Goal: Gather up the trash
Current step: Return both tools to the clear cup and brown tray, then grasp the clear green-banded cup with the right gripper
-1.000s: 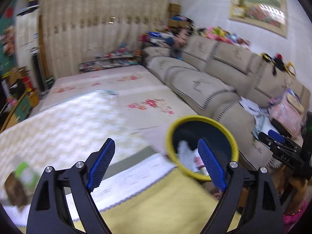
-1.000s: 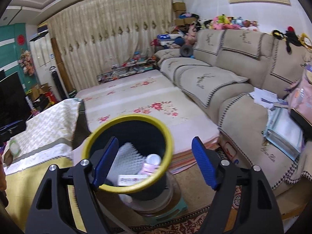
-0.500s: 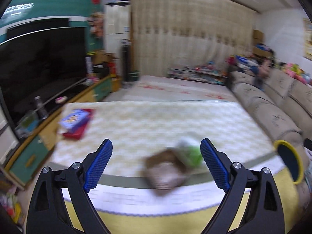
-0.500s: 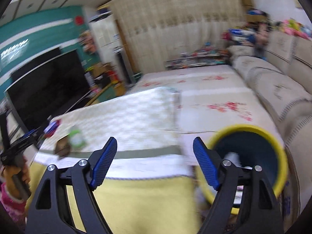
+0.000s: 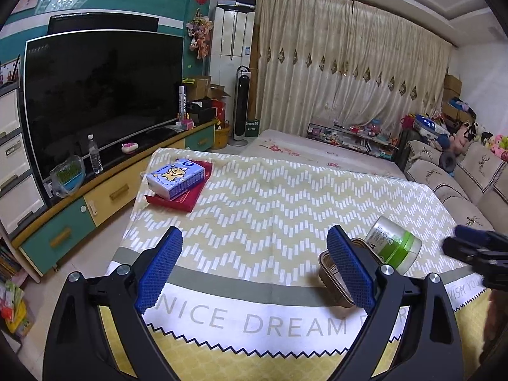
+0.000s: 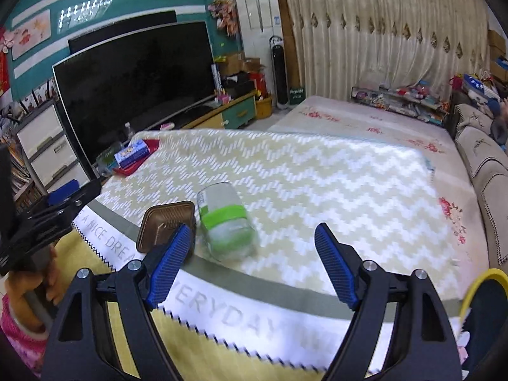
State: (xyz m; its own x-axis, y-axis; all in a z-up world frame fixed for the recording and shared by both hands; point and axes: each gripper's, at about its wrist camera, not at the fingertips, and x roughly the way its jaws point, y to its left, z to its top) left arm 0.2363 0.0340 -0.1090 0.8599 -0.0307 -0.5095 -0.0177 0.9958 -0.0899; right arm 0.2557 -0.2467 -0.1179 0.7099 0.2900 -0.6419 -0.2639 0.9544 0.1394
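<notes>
Clear jar (image 6: 226, 223) with a green band lies on its side on the zigzag-patterned cloth (image 5: 273, 209), long axis running toward the far edge – its ends are hard to tell apart through blur. Touching it, a brown tray (image 6: 166, 223), tipped up, partly hidden by a fingertip. Left gripper (image 5: 254, 266) has just been widening, nothing between; right gripper (image 6: 250, 262) open, empty. Yellow-rimmed bin (image 6: 482, 289) cut off at the frame edge.

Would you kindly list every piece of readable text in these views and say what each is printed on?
"NICE DREAM": near white border of the table cloth.
"A NICE DREA" and "EVERYDAY": the same border, right wrist view.
"WISH YOU": the border's right end.
Label on the tipped green-banded jar: too small.
Blue tissue pack, sign by the tower fan: unreadable.
</notes>
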